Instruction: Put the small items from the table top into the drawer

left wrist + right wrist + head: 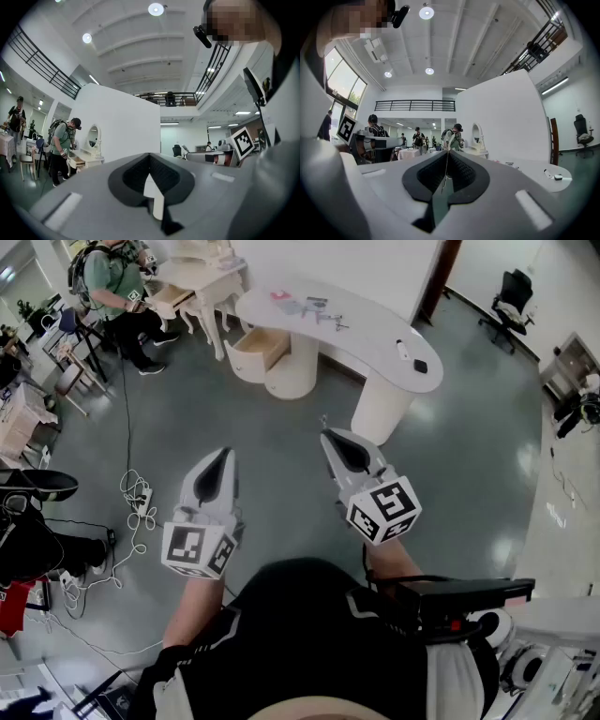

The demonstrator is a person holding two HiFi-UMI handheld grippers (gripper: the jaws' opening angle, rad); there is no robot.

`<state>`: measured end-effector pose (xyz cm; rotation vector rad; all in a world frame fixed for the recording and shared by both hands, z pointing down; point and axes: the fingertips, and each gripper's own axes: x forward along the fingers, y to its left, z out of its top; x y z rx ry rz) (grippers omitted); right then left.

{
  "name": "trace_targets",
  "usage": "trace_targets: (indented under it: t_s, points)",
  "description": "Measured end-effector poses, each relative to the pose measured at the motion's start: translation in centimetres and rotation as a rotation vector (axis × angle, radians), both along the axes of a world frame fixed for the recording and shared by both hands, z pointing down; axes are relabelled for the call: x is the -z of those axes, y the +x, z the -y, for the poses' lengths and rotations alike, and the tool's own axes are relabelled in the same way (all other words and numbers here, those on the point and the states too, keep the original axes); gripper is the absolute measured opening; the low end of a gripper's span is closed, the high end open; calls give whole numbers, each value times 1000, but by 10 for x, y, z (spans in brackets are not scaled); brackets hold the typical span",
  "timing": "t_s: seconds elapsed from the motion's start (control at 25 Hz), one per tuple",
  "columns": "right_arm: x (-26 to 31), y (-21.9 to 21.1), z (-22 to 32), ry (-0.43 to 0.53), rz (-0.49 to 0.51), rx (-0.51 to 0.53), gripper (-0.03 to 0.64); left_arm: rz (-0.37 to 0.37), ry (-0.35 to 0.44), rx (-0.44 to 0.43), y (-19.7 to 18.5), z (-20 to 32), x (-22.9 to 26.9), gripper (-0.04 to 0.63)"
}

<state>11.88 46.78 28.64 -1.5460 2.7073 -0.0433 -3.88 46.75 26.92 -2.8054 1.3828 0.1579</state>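
Observation:
I stand on the grey floor, well short of the white curved table (375, 357). On its top lie small items: a pink one (279, 295), grey ones (314, 307), a white one (402, 350) and a black one (420, 366). An open drawer (262, 348) juts out at the table's left end. My left gripper (223, 457) and right gripper (328, 435) are held in front of me, both shut with nothing in them. In the left gripper view the left gripper (150, 157) has its jaws closed together. In the right gripper view the right gripper (447, 153) is shut too, with the table (529, 168) at the right.
A person in a green shirt (112, 277) stands by a cream dressing table (202, 282) at the far left. Cables and a power strip (138, 505) lie on the floor to my left. An office chair (511, 296) stands at the far right.

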Motion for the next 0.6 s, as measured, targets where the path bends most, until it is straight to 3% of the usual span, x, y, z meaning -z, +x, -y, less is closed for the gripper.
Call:
trace_targets:
  t_s: [0.32, 0.6]
  points:
    - [-11, 3, 9, -40, -8, -28, 8, -16, -49, 6, -4, 7, -10, 0]
    - [-3, -1, 12, -17, 4, -25, 9, -9, -35, 15, -15, 13, -8, 0]
